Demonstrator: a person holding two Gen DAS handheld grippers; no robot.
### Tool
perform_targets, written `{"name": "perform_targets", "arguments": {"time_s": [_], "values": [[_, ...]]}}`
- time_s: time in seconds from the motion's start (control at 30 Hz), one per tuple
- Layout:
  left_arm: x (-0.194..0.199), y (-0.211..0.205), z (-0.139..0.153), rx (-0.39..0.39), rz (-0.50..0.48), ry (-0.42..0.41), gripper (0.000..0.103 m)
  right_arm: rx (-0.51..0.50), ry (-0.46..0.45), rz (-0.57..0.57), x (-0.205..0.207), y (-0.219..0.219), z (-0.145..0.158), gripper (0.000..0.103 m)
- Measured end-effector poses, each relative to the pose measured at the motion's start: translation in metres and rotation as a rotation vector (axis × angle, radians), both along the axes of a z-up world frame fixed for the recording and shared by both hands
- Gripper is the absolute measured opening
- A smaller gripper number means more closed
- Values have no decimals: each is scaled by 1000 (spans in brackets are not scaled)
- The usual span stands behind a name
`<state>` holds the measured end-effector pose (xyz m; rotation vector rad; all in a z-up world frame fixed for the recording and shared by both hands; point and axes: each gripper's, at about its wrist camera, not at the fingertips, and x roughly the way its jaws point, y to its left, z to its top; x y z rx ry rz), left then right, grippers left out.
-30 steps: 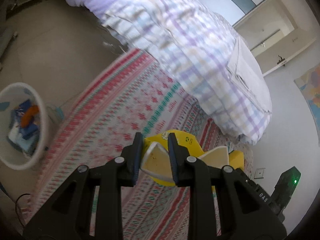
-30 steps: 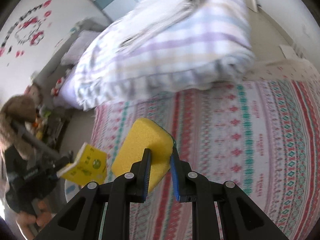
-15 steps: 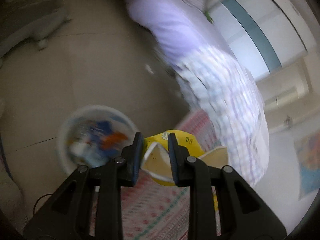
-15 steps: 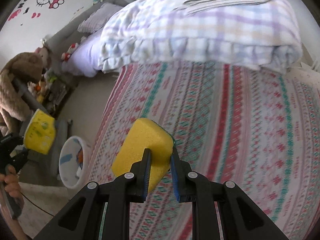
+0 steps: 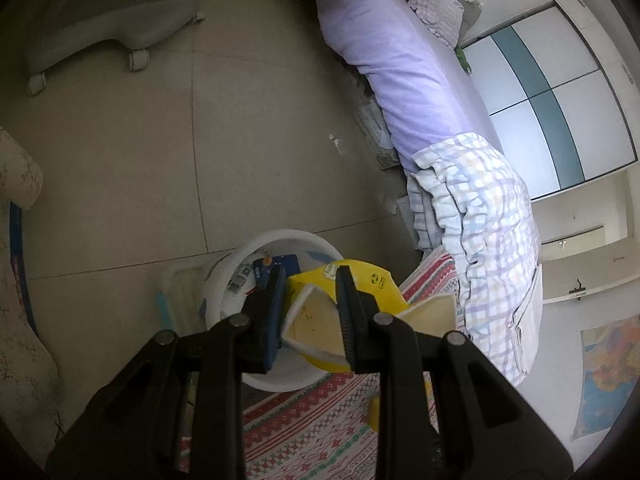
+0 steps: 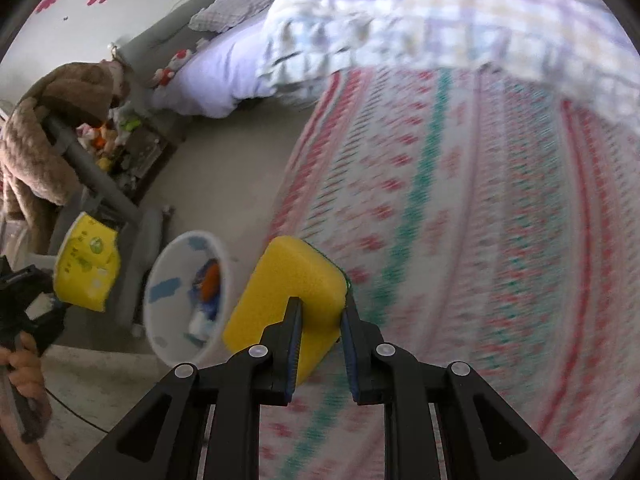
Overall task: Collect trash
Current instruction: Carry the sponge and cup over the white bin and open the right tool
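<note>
Above the white bin (image 5: 224, 280) beside the rug (image 6: 460, 220): left gripper (image 5: 310, 300) jaws clenched on yellow carton (image 5: 360, 280); right gripper (image 6: 320, 322) jaws grasping yellow sponge (image 6: 288, 288).

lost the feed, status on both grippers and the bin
Left gripper shut on yellow carton, over bin. Right gripper shut on sponge. Nothing blocking.

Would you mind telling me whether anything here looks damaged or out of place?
The yellow paper carton in the left gripper is crushed, its flaps splayed open. The white plastic bin stands upright; nothing looks spilled.
</note>
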<state>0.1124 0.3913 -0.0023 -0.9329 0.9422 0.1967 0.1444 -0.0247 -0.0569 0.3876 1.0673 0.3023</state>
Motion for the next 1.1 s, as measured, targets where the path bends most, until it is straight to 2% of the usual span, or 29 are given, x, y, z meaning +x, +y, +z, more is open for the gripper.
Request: {"name": "perform_targets", "arguments": {"time_s": [0.17,0.33,0.47,0.57,0.63,0.73,0.87,0.93,1.0,1.03,1.07,1.1], "values": [[-1,4,-3,-10,-1,7,27,55,14,54,12,51,-8,20],[0,7,-6,-18,15,14,27,28,-36,140,21,101,2,20],[-1,13,-6,-31,35,14,27,-142,-162,226,21,143,16,20],[-1,20,-6,-40,55,13,27,-277,-318,360,9,176,18,21],[-2,23,-8,-45,64,15,27,-298,-385,459,1,189,11,21],[-2,25,-9,-51,69,19,27,-354,-413,579,-3,203,-7,22],[-1,26,-11,-51,70,27,27,-485,-442,665,-3,206,-26,22],[0,26,-11,-49,71,28,27,-501,-443,706,-4,207,-30,23],[1,25,-12,-49,73,32,27,-538,-455,733,-6,206,-31,27],[2,25,-13,-51,72,34,27,-559,-462,736,-6,206,-31,40],[3,24,-14,-54,70,37,27,-581,-468,734,-8,204,-30,58],[3,23,-14,-55,68,41,27,-581,-489,732,-11,203,-26,63]]}}
